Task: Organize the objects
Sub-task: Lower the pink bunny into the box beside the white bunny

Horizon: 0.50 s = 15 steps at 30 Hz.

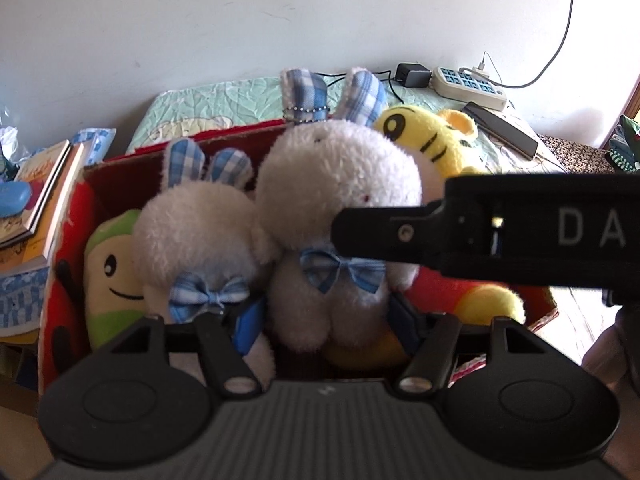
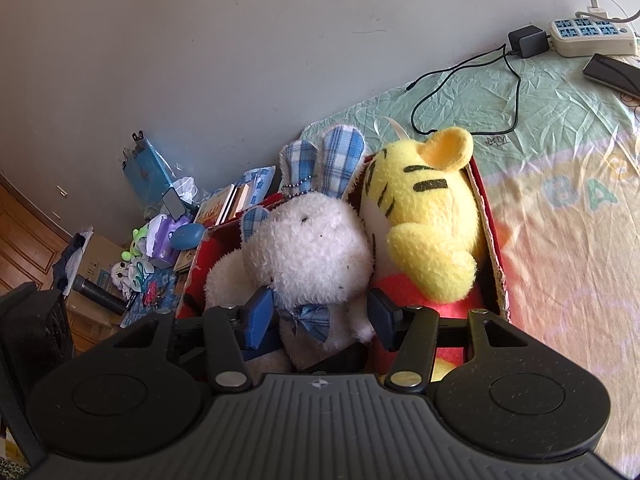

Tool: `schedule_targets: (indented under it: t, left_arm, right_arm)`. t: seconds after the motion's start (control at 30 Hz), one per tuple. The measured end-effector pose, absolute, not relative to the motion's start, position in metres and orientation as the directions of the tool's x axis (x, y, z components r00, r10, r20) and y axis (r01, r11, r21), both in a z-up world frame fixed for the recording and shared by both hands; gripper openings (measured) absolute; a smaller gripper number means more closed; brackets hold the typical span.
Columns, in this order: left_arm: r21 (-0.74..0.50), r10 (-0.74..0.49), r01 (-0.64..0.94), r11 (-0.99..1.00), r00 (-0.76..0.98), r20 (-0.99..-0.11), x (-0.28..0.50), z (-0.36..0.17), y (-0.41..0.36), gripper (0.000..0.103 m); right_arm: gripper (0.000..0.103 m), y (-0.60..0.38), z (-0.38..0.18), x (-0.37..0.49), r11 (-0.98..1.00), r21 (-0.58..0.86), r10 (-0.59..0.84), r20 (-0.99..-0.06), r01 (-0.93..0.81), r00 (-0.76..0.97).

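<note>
I have both grippers down at the red cardboard box (image 1: 120, 184), which sits on the bed's green sheet (image 2: 480, 96) and is packed with plush toys. My left gripper (image 1: 326, 322) stands with its blue pads either side of the larger white bunny's (image 1: 340, 200) lower body; whether the pads actually press the fur I cannot tell. My right gripper (image 2: 320, 320) straddles the same bunny (image 2: 308, 248) just below its blue plaid bow tie (image 2: 310, 320), and the pads look close against it, but a firm pinch is not clear. A smaller white bunny (image 1: 196, 232) leans beside it, a green smiling plush (image 1: 112, 276) at the box's left end, a yellow tiger plush (image 2: 428, 216) on the other side.
</note>
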<state>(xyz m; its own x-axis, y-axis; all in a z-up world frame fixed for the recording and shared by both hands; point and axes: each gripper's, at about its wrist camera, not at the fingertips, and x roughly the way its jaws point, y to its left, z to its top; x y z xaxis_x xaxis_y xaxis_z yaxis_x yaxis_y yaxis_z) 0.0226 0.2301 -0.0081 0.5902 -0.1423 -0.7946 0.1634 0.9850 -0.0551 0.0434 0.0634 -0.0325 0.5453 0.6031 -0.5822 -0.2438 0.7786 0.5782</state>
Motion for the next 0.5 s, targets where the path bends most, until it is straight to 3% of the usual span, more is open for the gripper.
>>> schedule_targets:
  t: [0.5]
  left_arm:
    - [-0.018, -0.097, 0.136, 0.991, 0.597, -0.797, 0.011, 0.002, 0.23, 0.075]
  right_arm:
    - [0.056, 0.058, -0.027, 0.036, 0.815, 0.535, 0.556, -0.61, -0.224, 0.565]
